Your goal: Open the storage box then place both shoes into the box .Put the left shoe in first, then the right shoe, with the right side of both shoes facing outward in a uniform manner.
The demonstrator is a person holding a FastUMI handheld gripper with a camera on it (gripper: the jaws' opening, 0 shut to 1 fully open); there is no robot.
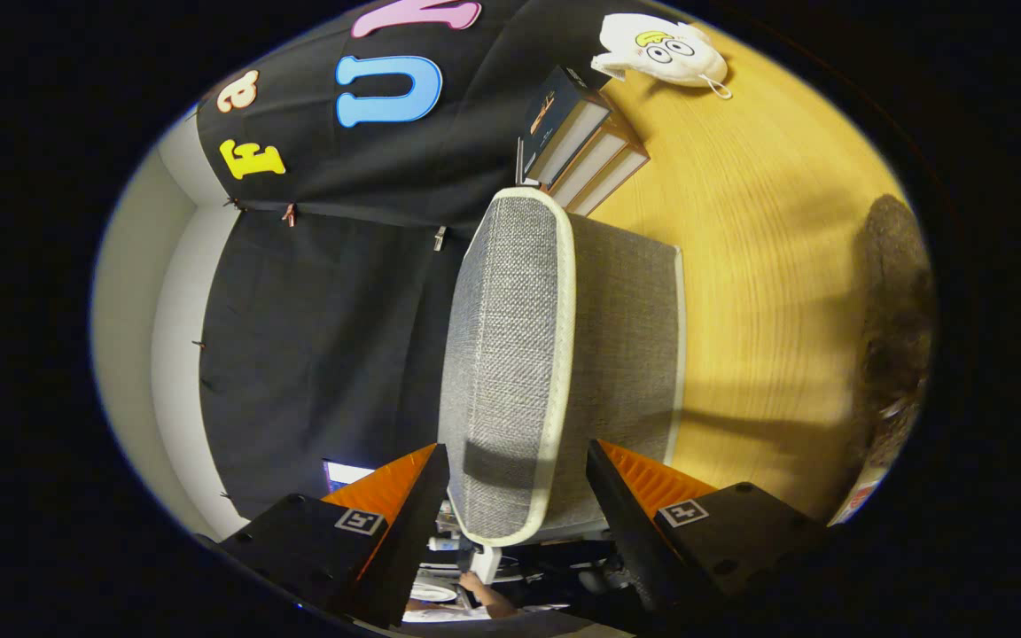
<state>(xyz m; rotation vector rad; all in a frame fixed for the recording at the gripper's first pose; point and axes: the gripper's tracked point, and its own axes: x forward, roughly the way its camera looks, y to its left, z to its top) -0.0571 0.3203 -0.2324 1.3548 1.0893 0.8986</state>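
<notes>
Storage box [555,354] sits right between the two fingers of the gripper [518,505]. It is a grey box made of woven cloth, with a pale cream trim running round its edges. The view is tipped over sideways, so the box looks like it is standing on its end. Its lid, the part with the cream trim all round, faces the black cloth wall [324,337]. The lid looks closed.

Each finger stands on one side of the near end of the box. One finger [413,514] is by the lid side. The other finger [626,514] is by the side next to the table. The jaws are spread wide, about as wide as the box. I cannot tell if the fingers touch the box or just stand very close to it.

Under the box is a yellow wooden table [767,266]. Past the far end of the box there are some books [581,146] standing side by side, close to the wall. Further off on the table lies a white soft toy [666,49] with big cartoon eyes. A dark fuzzy thing [896,310] lies at the far side of the table, well apart from the box. It is too blurry to say what it is.
</notes>
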